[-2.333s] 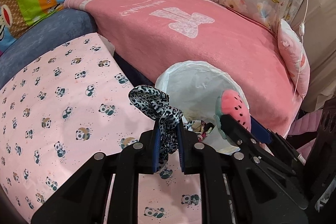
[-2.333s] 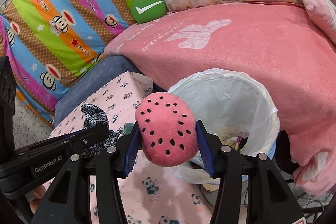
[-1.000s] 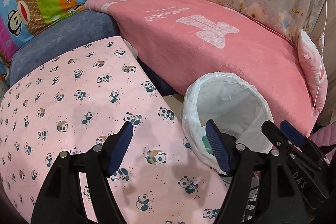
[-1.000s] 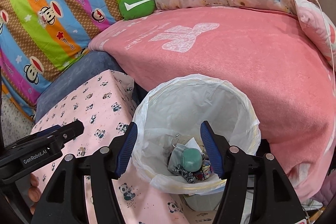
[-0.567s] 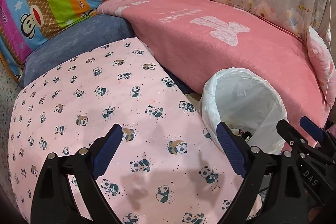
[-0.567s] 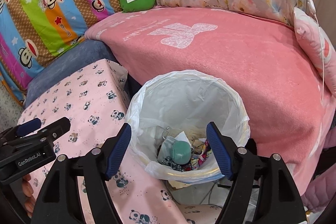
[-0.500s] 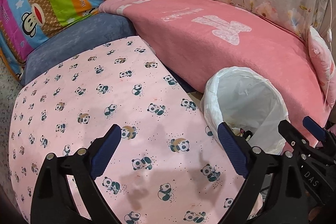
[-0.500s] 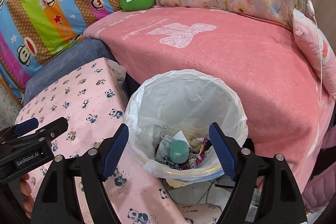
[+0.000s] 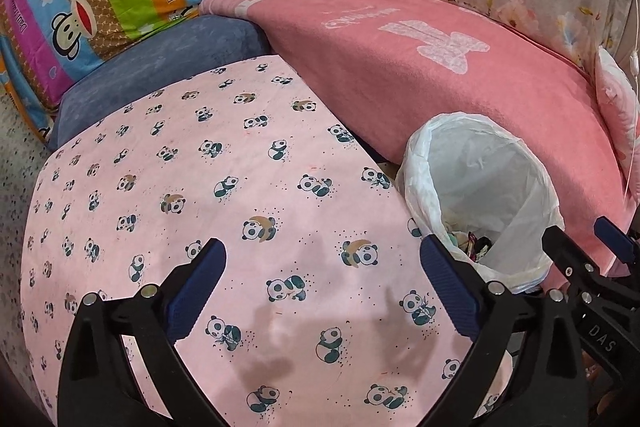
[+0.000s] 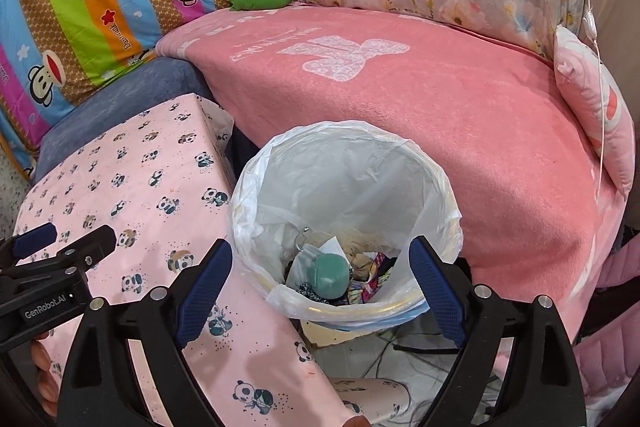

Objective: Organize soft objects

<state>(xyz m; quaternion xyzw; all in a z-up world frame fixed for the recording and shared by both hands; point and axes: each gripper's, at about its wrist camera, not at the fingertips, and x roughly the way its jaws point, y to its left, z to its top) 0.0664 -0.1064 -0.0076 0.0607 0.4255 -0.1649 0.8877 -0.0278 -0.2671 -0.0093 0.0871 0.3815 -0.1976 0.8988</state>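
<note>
White plastic lines the bin (image 10: 436, 187), which sits at the table's (image 9: 168, 187) 3 o'clock edge, against the pink bed (image 10: 460, 99). The right wrist view looks into the bin: a rounded green soft object (image 10: 329, 275) lies on mixed scraps and a bit of patterned fabric. The left view shows only a sliver of that. Left tool (image 9: 322, 291) and right tool (image 10: 320, 279) both gape wide, released, holding nothing.

Clutter in the lined bin (image 10: 436, 187) is jumbled beyond telling apart.
</note>
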